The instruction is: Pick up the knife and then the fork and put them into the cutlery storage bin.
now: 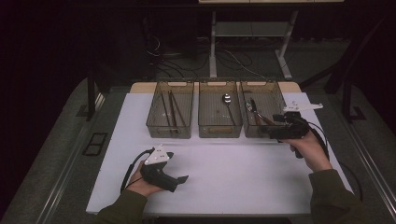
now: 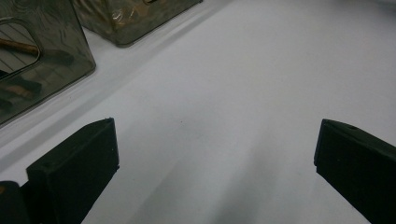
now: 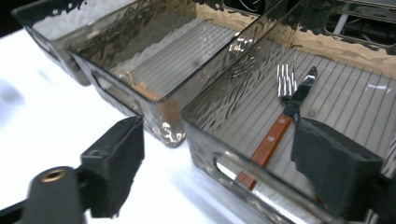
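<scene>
Three smoky clear bins stand in a row at the back of the white table [image 1: 224, 163]. In the right bin [image 1: 276, 91] lie a wooden-handled knife [image 3: 275, 137] and a fork [image 3: 285, 81]. My right gripper [image 1: 269, 133] hovers at that bin's front edge, its jaws open and empty; in the right gripper view [image 3: 219, 163] they straddle the bin's near wall [image 3: 210, 121]. The middle bin [image 1: 219, 130] holds a spoon [image 1: 227, 100], and the left bin [image 1: 169, 132] holds dark sticks [image 1: 170, 109]. My left gripper [image 1: 180, 178] rests open over bare table at the near left [image 2: 215, 154].
The table's front edge runs just past the left hand. Cables trail from both grippers. A desk frame [image 1: 247, 42] and loose cables stand on the dark floor behind the bins. In the left gripper view, a bin's end wall [image 2: 42, 70] is close at the upper left.
</scene>
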A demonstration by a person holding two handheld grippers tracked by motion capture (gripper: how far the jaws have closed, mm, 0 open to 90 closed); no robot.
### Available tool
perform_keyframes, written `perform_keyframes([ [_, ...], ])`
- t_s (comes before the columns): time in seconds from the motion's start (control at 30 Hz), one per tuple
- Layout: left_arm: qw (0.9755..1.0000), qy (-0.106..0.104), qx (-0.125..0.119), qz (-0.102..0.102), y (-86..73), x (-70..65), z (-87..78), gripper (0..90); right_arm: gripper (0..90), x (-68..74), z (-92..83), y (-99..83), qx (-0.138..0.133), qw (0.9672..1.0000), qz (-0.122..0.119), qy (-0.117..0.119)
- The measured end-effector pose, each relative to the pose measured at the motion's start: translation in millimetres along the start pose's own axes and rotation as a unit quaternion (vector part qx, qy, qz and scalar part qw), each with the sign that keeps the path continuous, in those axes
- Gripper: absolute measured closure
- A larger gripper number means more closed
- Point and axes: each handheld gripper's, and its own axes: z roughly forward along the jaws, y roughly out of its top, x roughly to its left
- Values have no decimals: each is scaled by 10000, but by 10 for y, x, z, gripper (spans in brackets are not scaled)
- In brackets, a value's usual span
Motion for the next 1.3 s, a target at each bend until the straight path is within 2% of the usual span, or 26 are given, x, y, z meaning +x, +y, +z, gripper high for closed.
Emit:
perform_keyframes([
  [0.17,9999,-10,82,81,-1,1,-2,0,161,105,18,-80,50,9998,-168,-109],
  [0.27,10000,-28,57,66,-3,-3,-10,0,161,161,9,-125,-40,9998,-171,23],
  [0.43,9999,-28,57,84,0,-9,-11,0,161,291,-23,-210,-104,9992,-329,188],
  [0.6,10000,-25,38,80,0,-9,-17,0,161,376,-87,-313,-215,9987,-333,304],
  [0.83,10000,-17,25,78,1,-8,-19,0,161,437,-146,-475,-290,9982,-337,409],
  [1.07,10000,-23,22,82,1,-15,-23,0,161,480,-184,-669,-220,9984,-219,476],
  [1.3,10000,-31,15,67,1,-16,-28,0,161,501,-187,-811,-80,9987,-251,442],
])
